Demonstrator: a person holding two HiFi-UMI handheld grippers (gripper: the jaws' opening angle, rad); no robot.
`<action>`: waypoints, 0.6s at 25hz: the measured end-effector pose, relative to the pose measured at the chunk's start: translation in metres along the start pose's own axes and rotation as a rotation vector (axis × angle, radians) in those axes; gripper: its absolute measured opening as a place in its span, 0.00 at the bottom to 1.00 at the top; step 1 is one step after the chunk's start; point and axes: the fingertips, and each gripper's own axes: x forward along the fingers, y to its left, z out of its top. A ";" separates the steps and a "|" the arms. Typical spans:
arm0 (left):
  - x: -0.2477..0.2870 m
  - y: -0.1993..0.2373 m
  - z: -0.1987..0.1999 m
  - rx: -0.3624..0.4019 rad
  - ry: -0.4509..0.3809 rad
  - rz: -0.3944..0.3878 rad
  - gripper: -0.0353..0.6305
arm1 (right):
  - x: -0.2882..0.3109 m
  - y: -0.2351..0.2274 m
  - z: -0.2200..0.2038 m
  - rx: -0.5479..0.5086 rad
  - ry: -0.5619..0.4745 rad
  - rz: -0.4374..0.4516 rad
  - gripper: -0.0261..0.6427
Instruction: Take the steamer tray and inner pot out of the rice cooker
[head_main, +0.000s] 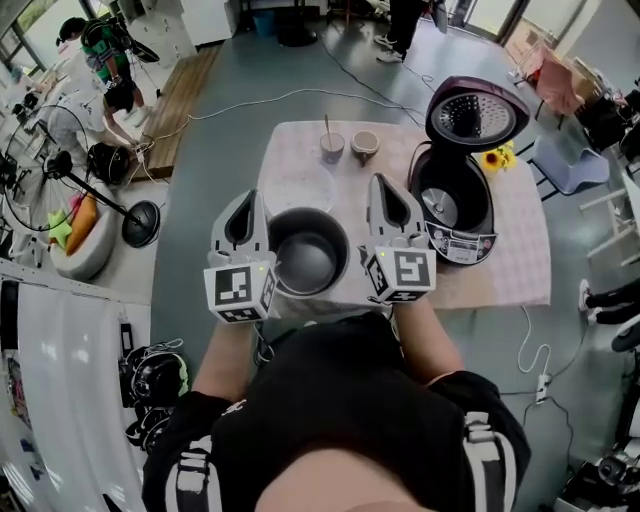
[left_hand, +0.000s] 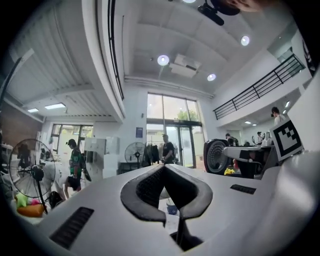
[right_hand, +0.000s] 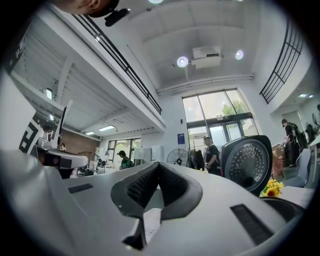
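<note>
- The left gripper (head_main: 247, 203) and the right gripper (head_main: 383, 190) are both held up in front of the person. Each has its jaws fully together and nothing between them.
- The inner pot (head_main: 305, 256) stands on the counter (head_main: 500, 262) at the middle of its near edge, between the two grippers in the head view.
- The pale round steamer tray (head_main: 297, 188) lies just behind the pot, toward the counter's centre.
- The rice cooker (head_main: 455, 208) sits at the right side with its lid (head_main: 477, 112) up and its cavity empty, so the task looks finished.
- Risk: the pot sits close to the near edge. A gripper or the person's body coming down carelessly could nudge it off the counter.
- Risk: the raised lid leans toward the far right corner. A bump from the right gripper could swing it shut or shift the cooker toward the yellow flowers (head_main: 496, 157) beside it.
- Writing: only the black-and-white square markers on the gripper cubes are clear. The print on the cooker's control panel is too small to read, and no brand is legible.
</note>
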 end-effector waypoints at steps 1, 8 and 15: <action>0.001 -0.006 0.003 0.000 -0.002 -0.009 0.06 | -0.002 -0.001 0.006 0.010 -0.021 0.003 0.04; 0.016 -0.035 0.001 0.004 0.023 -0.081 0.06 | -0.009 -0.006 0.017 0.030 -0.021 0.025 0.04; 0.026 -0.048 -0.004 0.017 0.043 -0.107 0.06 | -0.013 -0.023 0.009 0.033 0.003 -0.007 0.04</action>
